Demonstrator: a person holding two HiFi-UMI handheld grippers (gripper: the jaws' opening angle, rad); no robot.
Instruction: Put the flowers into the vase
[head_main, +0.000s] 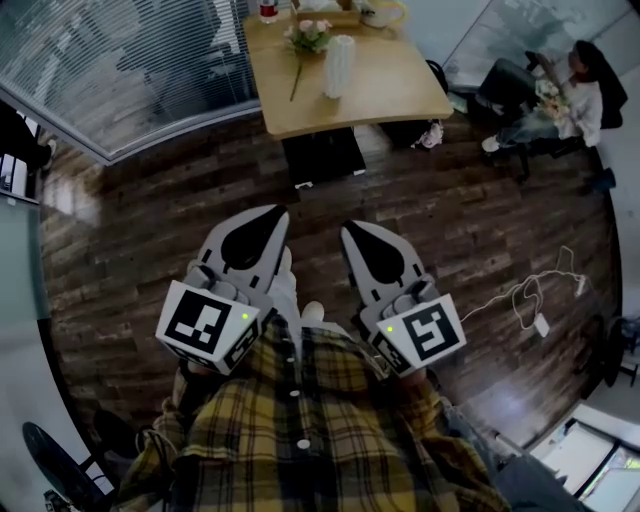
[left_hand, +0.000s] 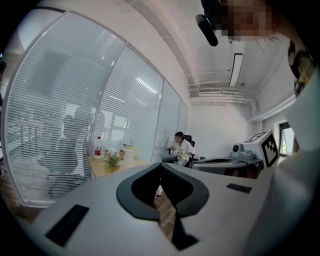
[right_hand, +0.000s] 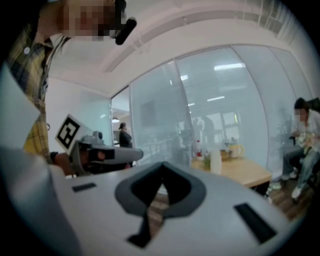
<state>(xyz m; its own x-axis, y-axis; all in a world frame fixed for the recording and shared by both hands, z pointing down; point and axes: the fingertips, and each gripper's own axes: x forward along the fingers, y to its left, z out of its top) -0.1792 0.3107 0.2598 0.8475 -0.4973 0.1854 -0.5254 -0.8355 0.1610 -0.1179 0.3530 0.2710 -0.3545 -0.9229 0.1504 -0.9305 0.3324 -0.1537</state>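
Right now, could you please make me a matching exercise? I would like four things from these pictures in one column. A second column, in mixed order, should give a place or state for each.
Column 1
1. flowers
2. vase
3. left gripper
4. white cable

Column 2
a. white, upright on the table
b. shut, nothing between its jaws
c. loose on the wooden floor
d. on the table beside the vase, not in it

Pairs: 1-d, 2-a, 3-b, 4-c
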